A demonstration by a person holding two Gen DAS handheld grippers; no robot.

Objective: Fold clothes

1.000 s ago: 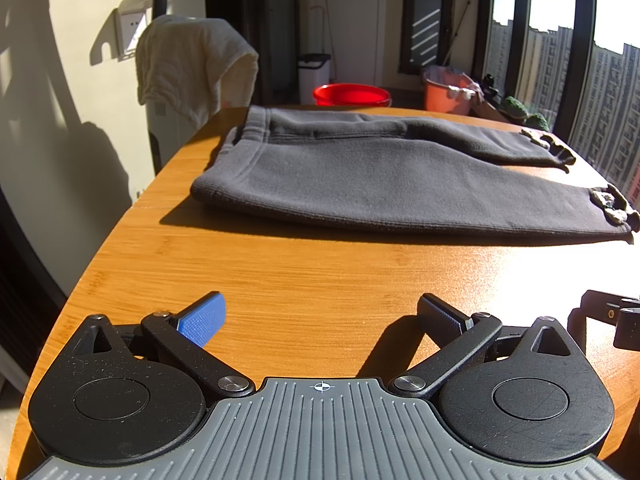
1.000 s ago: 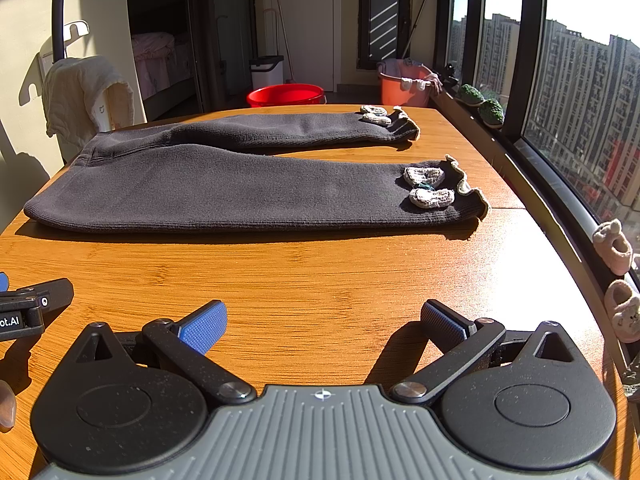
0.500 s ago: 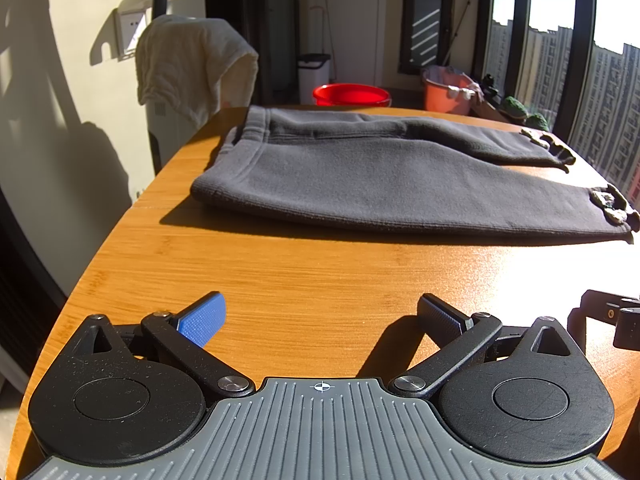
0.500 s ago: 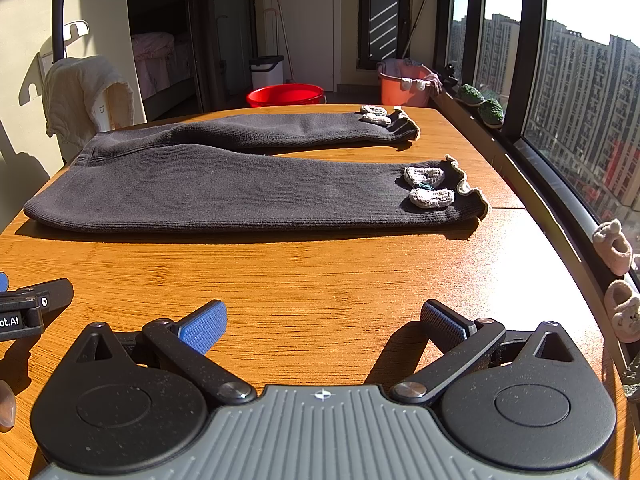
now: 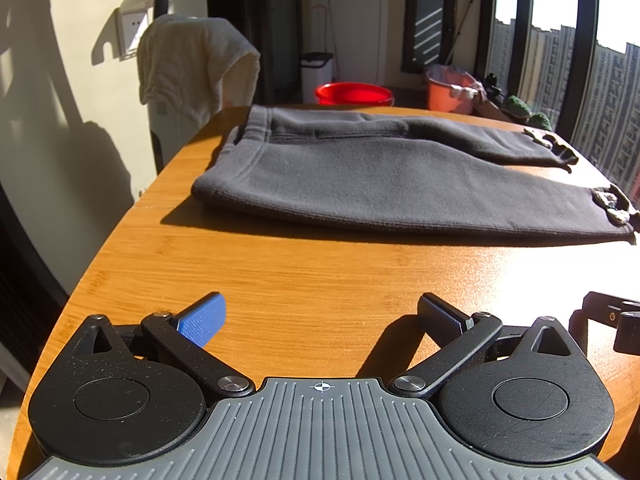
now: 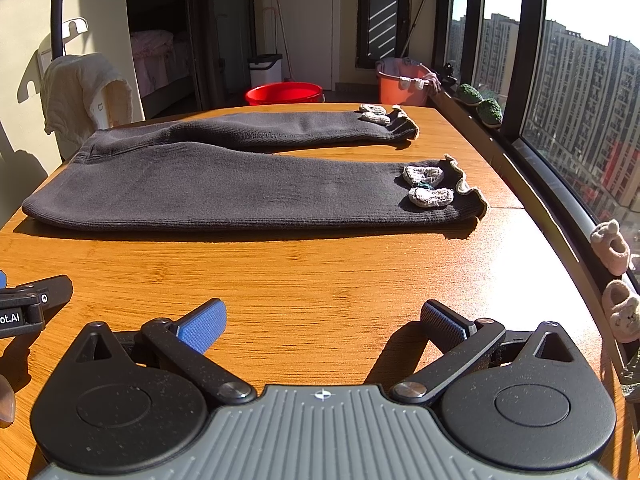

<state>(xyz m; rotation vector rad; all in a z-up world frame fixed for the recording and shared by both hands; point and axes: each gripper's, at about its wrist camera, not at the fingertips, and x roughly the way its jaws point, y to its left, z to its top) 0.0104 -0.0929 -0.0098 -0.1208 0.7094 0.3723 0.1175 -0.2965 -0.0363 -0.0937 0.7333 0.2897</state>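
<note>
A pair of dark grey fleece trousers (image 5: 384,176) lies flat across the far half of the wooden desk (image 5: 320,280), waistband toward the left edge and both legs running to the right, slightly apart at the cuffs. The left claw (image 5: 320,316) rests low over the near bare wood with its fingers spread wide and nothing between them; the right claw (image 6: 322,318) sits the same way, spread and empty, well short of the trousers. Only open desk lies between each claw and the near leg. Beyond the desk stand a red basin (image 5: 354,94), an orange tub (image 5: 450,90) with cloth draped over its rim, and a white lidded bin (image 5: 316,70). A cream towel (image 5: 192,72) hangs over something white just off the left corner of the desk. The right wrist view shows the cuffs clearly: frilled hems, each with a pale knitted bow (image 6: 426,186) sewn on, the near one partly blurred in the left view. It also shows the window ledge along the right side carrying two green slippers (image 6: 480,104) far off and pink plush slippers (image 6: 612,246) nearer, plus a bed (image 6: 156,52) through a doorway. The left wrist view alone shows the waistband seam (image 5: 256,140) and a wall switch (image 5: 134,32).
</note>
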